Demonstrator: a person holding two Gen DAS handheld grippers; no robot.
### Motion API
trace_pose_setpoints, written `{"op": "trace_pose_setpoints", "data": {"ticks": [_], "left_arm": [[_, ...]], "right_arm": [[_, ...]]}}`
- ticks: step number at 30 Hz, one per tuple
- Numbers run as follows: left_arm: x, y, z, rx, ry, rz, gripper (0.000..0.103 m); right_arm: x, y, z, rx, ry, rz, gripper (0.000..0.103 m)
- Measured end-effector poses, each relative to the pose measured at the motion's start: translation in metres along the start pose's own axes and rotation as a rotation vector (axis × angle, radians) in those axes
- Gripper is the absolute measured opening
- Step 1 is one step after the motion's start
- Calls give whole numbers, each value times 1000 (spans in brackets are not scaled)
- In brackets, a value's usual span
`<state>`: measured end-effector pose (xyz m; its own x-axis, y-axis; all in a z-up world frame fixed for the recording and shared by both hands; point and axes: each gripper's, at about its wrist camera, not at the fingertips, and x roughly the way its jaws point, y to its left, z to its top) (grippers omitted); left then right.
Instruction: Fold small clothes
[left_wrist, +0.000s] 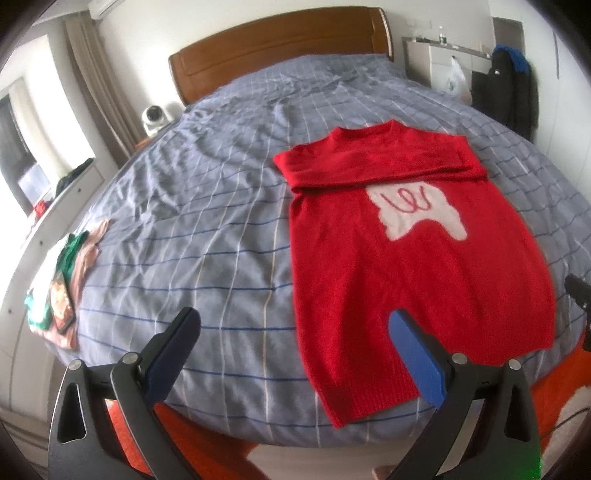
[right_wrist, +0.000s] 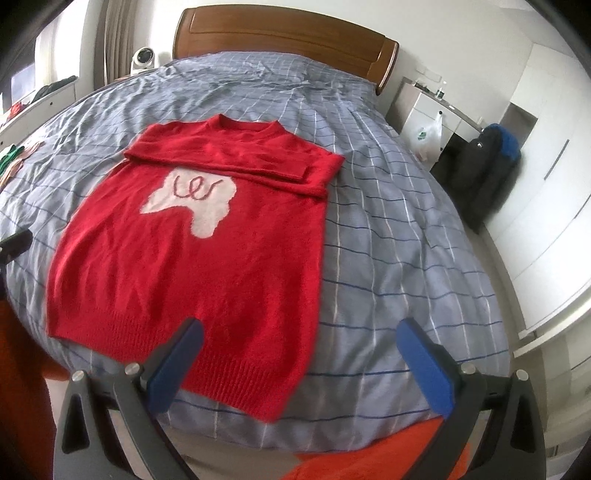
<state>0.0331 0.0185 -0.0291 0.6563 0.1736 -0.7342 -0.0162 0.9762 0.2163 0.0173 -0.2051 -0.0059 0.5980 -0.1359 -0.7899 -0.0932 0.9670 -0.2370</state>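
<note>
A red knit sweater (left_wrist: 417, 266) with a white patch on its chest lies flat on the blue-grey checked bedspread (left_wrist: 207, 206), hem toward me, both sleeves folded across the chest below the collar. It also shows in the right wrist view (right_wrist: 199, 258). My left gripper (left_wrist: 295, 325) is open and empty, hovering over the near bed edge at the sweater's lower left hem corner. My right gripper (right_wrist: 301, 332) is open and empty, hovering above the sweater's lower right hem corner. Neither gripper touches the cloth.
A pile of green, white and pink clothes (left_wrist: 62, 280) lies at the bed's left edge. A wooden headboard (left_wrist: 280, 48) stands at the far end. A white dresser (right_wrist: 428, 110) and a dark bag (right_wrist: 484, 166) stand right of the bed. An orange cloth (right_wrist: 373, 454) lies below the near edge.
</note>
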Motion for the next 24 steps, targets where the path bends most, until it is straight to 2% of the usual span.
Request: {"op": "trace_pose_setpoints", "data": {"ticks": [24], "left_arm": [[-6, -10, -4, 14, 1, -8, 102]], "right_arm": [[-16, 0, 0, -7, -25, -11, 102]]}}
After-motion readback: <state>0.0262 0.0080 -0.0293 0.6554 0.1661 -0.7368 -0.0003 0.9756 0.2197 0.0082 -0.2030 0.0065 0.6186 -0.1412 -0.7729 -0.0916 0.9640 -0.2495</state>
